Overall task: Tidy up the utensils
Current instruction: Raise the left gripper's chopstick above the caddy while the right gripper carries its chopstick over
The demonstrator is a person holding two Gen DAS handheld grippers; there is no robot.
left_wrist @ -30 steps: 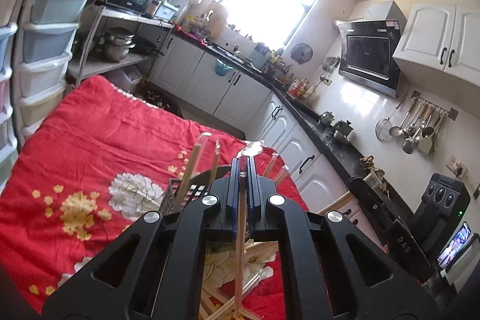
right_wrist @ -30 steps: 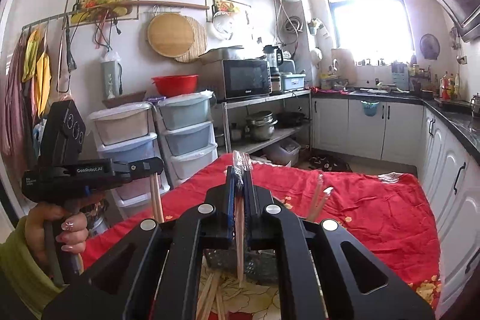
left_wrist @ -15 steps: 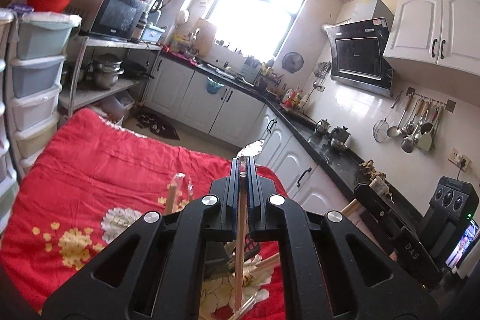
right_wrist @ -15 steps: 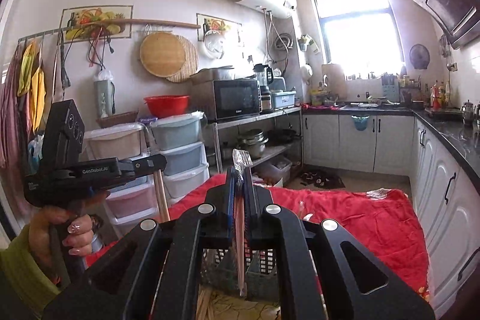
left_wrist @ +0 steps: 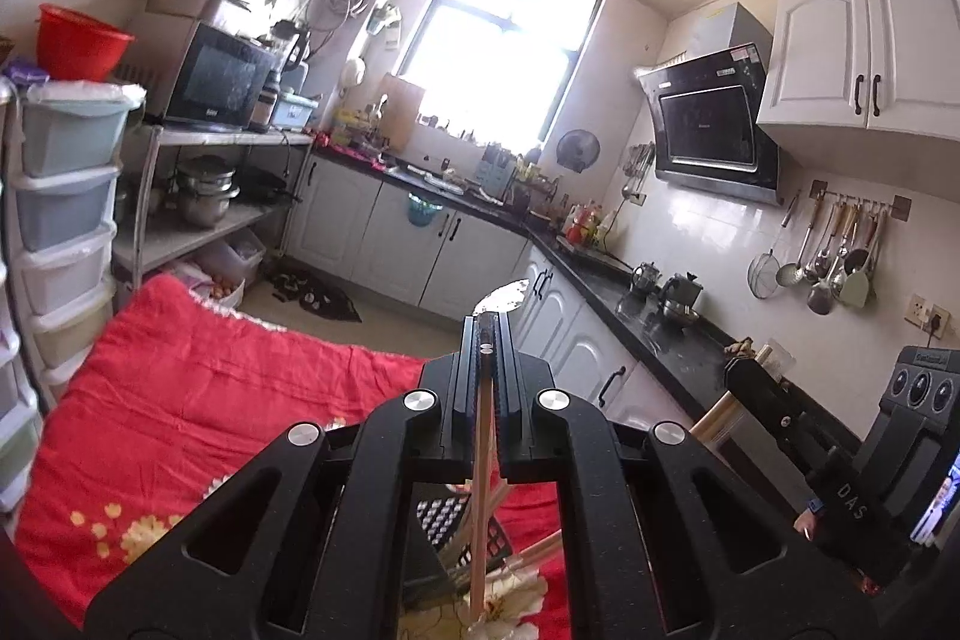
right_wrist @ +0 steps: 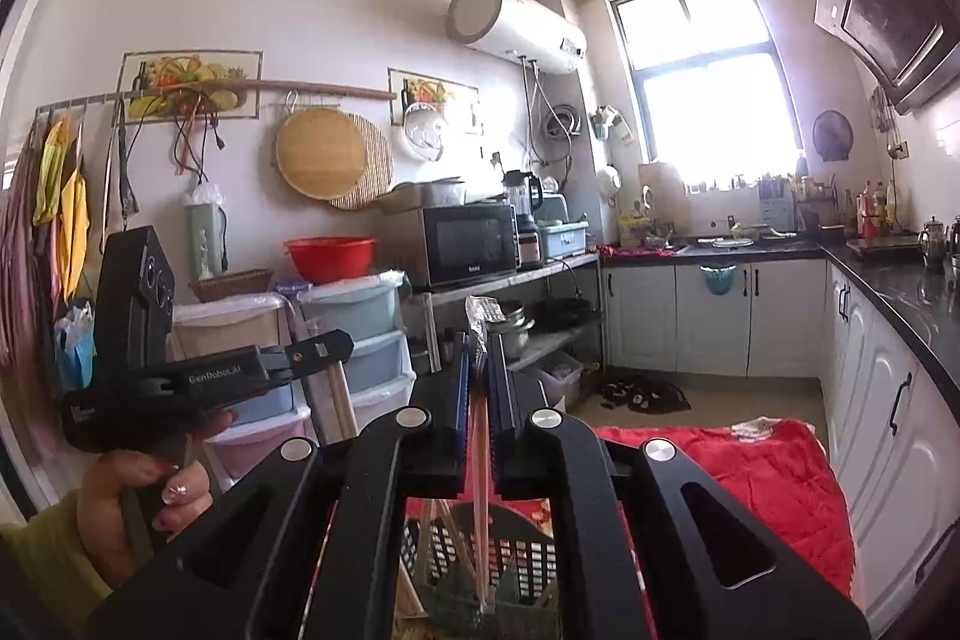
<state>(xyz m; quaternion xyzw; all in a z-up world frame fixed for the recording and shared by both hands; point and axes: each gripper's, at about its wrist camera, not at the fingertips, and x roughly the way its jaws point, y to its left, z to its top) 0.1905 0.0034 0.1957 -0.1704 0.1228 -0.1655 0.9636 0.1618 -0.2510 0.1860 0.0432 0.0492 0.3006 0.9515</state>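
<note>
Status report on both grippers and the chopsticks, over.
Left gripper shut on wrapped wooden chopsticks. Right gripper shut on another wrapped pair, above dark slotted plastic basket. Nothing in the way.

Harsh blown-out daylight from the window (left_wrist: 510, 58), fisheye-bent, dark-vignetted edges.

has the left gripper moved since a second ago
Yes. The left gripper, shut on a wrapped chopstick, has risen: the red cloth sits lower in its view.
</note>
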